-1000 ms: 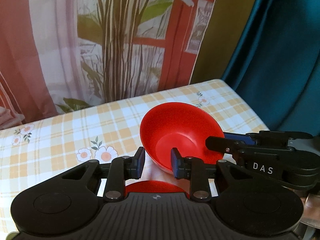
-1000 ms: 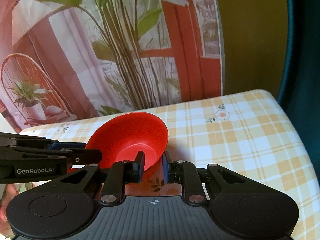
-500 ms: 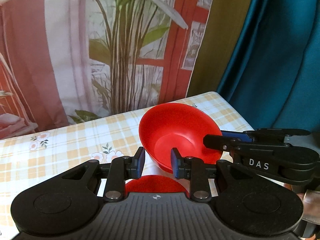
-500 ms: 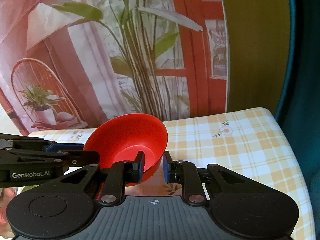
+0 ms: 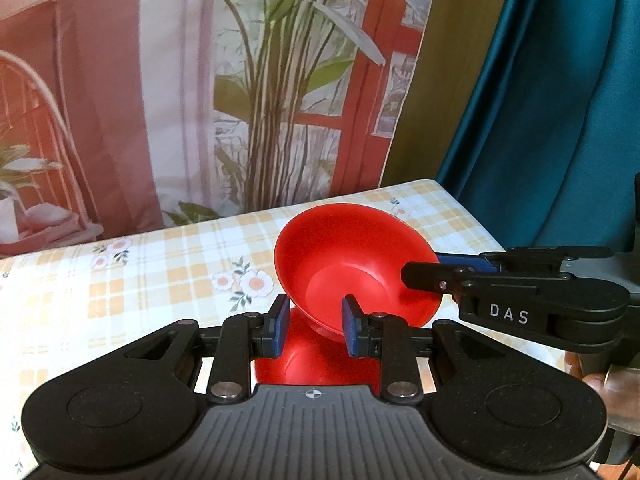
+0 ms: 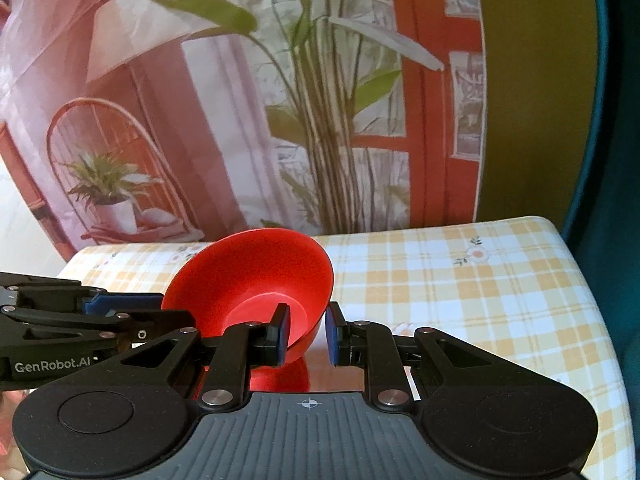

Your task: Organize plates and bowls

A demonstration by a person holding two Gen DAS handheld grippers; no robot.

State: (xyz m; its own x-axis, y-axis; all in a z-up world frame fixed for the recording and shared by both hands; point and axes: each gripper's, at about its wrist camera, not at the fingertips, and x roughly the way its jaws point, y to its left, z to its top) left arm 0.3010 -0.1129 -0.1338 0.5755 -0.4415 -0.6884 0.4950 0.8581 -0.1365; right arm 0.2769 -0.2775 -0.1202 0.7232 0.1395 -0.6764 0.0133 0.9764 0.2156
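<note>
A red bowl (image 5: 352, 264) is held tilted in the air above the checked tablecloth (image 5: 140, 280). My left gripper (image 5: 314, 330) is shut on the bowl's near left rim. My right gripper (image 6: 306, 334) is shut on the bowl's opposite rim; it enters the left wrist view from the right (image 5: 424, 274). The bowl also shows in the right wrist view (image 6: 256, 280). Below the bowl a red reflection lies on a glossy surface (image 5: 316, 364). The left gripper enters the right wrist view from the left (image 6: 132, 312).
The table (image 6: 460, 292) carries a yellow checked cloth with flowers. A printed backdrop with plants (image 5: 260, 100) hangs behind it. A teal curtain (image 5: 560, 100) hangs at the right, past the table's right edge.
Both grippers have lifted the bowl together; the table has dropped lower in both views and more of the backdrop shows. The bowl has tilted a little more.
</note>
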